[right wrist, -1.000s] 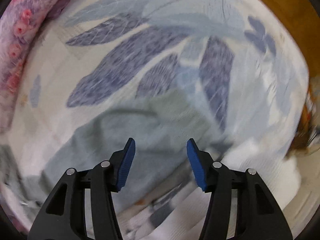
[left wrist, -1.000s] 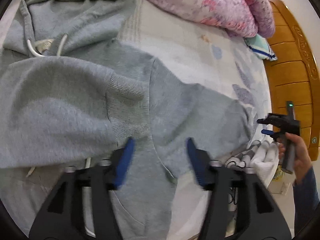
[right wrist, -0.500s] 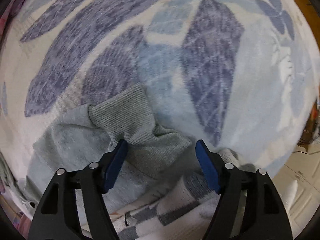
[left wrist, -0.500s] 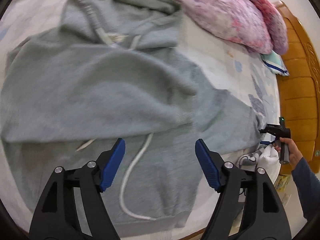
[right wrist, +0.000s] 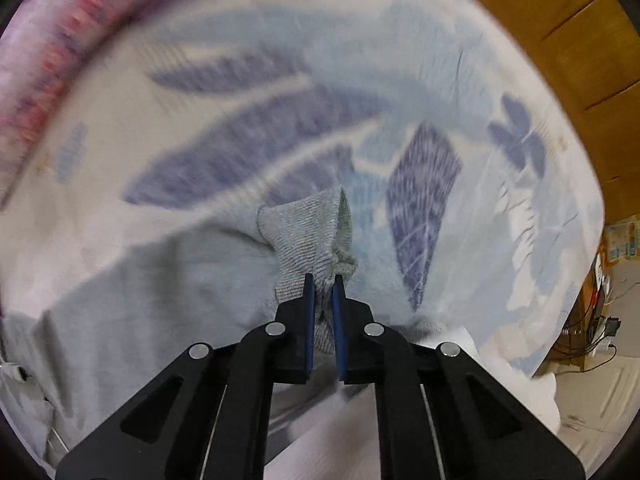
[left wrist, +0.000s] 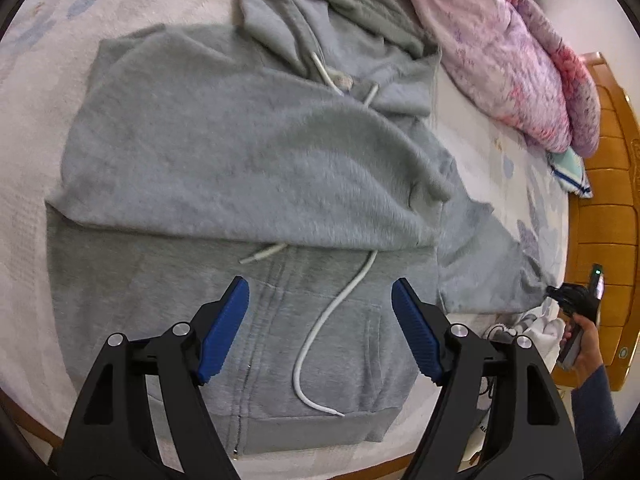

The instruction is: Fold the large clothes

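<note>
Grey hoodie [left wrist: 240, 168] lies flat on the bed [left wrist: 24, 120], filling the centre of the left wrist view; hood toward the top of frame, hem band along the bottom. One sleeve already lies folded across the chest. White drawstring [left wrist: 336, 312] trails down the front pocket.

Left gripper [left wrist: 320, 328] hangs above the pocket area, fingers spread wide, gripping nothing.

Right gripper [right wrist: 322, 300]: fingers pressed nearly together, pinching the ribbed cuff [right wrist: 308, 236] of the other sleeve [left wrist: 480, 264]. In the right wrist view the cuff stands bunched just ahead of the pads, at frame centre, over the leaf-print sheet. In the left wrist view that gripper shows at the right edge, low, with the sleeve running out to it from the hoodie's body.

Key relation: the sleeve's long axis runs from the shoulder out toward the lower right of the left wrist view; the body lies to the left of the held cuff. Judged next move: carry the cuff leftward across the chest. Right hand owns this; left is nearer the body and free to pin the fold line.

Pink quilt [left wrist: 500, 48] upper right, wooden bed frame [left wrist: 608, 208] at the right edge.
</note>
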A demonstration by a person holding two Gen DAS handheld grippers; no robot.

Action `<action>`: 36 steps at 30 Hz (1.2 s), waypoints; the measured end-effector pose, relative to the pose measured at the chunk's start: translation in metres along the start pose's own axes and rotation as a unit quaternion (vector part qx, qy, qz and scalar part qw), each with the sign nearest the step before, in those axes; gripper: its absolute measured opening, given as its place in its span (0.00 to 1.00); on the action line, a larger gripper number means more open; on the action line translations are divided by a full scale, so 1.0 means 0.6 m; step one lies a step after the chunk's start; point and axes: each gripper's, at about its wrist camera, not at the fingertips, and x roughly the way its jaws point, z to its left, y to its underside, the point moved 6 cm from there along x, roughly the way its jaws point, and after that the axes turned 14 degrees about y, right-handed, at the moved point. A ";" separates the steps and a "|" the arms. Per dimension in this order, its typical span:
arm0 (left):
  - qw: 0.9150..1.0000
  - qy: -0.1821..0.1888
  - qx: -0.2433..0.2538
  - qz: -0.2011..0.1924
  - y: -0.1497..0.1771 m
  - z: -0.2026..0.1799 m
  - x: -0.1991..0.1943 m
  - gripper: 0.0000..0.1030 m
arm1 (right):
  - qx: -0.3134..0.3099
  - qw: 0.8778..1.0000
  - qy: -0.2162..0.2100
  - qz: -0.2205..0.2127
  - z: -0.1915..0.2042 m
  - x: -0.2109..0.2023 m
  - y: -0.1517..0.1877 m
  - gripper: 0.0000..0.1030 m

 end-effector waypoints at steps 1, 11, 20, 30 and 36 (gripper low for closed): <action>1.000 -0.002 -0.001 -0.002 -0.005 0.005 -0.010 0.73 | 0.000 0.999 -0.018 -0.027 0.013 -0.043 0.002 0.07; 1.000 0.019 0.000 -0.024 -0.048 0.060 -0.108 0.73 | -0.050 0.959 -0.241 -0.143 0.280 -0.421 0.124 0.07; 0.999 0.006 -0.007 -0.046 -0.060 0.170 -0.218 0.74 | -0.177 0.919 -0.329 -0.124 0.624 -0.574 0.390 0.07; 0.996 -0.019 -0.063 -0.065 -0.055 0.326 -0.297 0.74 | -0.312 0.906 -0.277 -0.072 0.902 -0.524 0.598 0.08; 0.995 -0.021 -0.075 -0.068 -0.053 0.351 -0.295 0.74 | -0.329 0.891 -0.309 0.046 0.947 -0.462 0.649 0.11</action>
